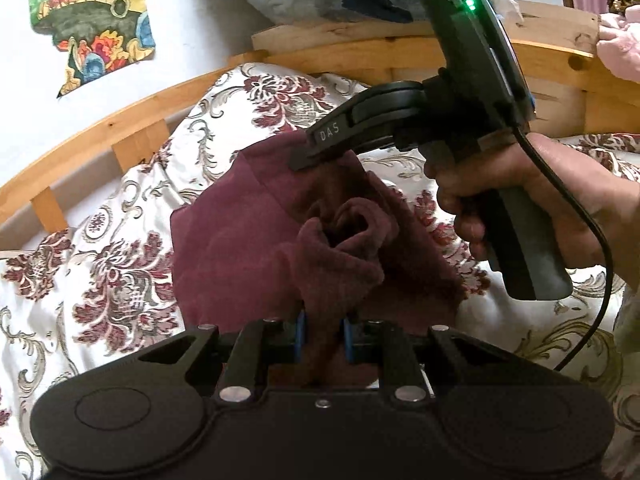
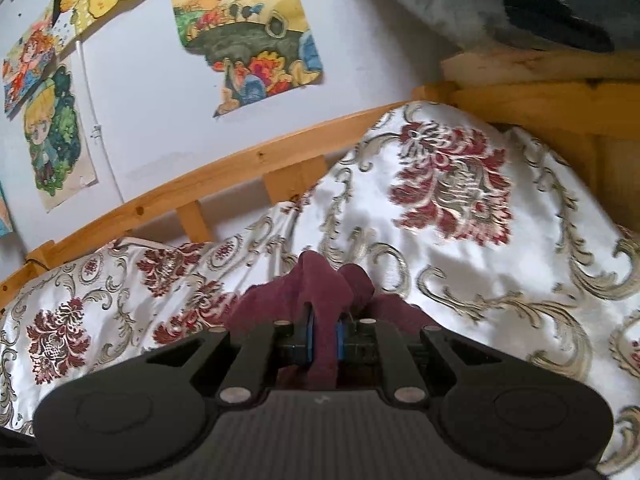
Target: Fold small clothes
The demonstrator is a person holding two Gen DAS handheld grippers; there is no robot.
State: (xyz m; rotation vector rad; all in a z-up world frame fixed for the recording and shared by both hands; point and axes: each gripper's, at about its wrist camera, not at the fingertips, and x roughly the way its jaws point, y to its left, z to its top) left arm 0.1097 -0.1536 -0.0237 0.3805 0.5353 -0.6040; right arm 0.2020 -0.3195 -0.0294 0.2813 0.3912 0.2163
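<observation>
Maroon garment [image 1: 224,240] pinched between both grippers' closed jaws, above bedspread [image 1: 120,280].

My left gripper [image 1: 324,336]: the blue pads mostly buried in the maroon cloth [image 1: 240,240], whose near end is lost behind the gripper body.

My right gripper [image 2: 323,338]: cloth hides the pad faces; the cloth's spread below can't be seen from this wrist.

In the left view, my right gripper's tips vanish behind the cloth fold. The pink item [image 1: 620,48] beyond the cloth is cut by the frame edge, identity unclear.
</observation>
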